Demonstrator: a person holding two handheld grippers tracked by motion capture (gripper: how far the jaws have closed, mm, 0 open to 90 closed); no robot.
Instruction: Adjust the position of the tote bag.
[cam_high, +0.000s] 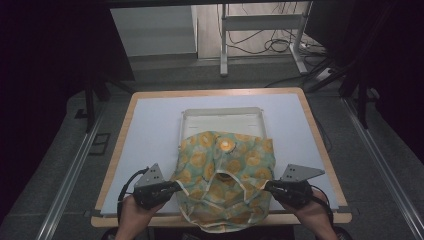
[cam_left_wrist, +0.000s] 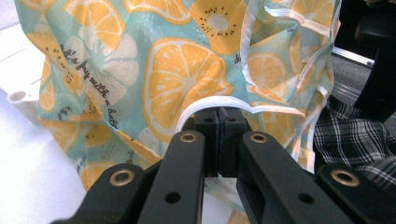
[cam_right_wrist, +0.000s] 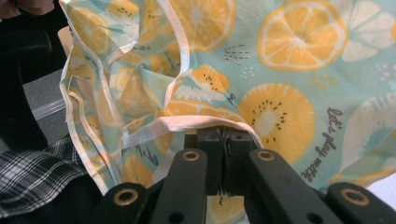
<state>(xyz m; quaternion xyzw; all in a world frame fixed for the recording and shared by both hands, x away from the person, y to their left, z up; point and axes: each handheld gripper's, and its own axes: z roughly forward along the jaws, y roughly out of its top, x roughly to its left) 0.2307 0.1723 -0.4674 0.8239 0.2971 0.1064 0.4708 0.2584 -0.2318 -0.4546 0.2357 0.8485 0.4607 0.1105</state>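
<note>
The cloth (cam_high: 225, 175) was held stretched between both hand-held grippers, left (cam_high: 176, 187) and right (cam_high: 267, 186), each clamped on a hem; it was draped over the tray's (cam_high: 220, 116) near edge.

cloth (cam_high: 225, 170): thin woven fabric, matt, citrus print, pale piped hem
tray (cam_high: 220, 116): white plastic, smooth, slight sheen
table top (cam_high: 150, 130): pale matt sheet, smooth; light wood edge
left gripper (cam_left_wrist: 218, 114): black matt plastic, brass-look rivets
right gripper (cam_right_wrist: 223, 135): same
sleeve (cam_left_wrist: 355, 140): plaid cloth
</note>
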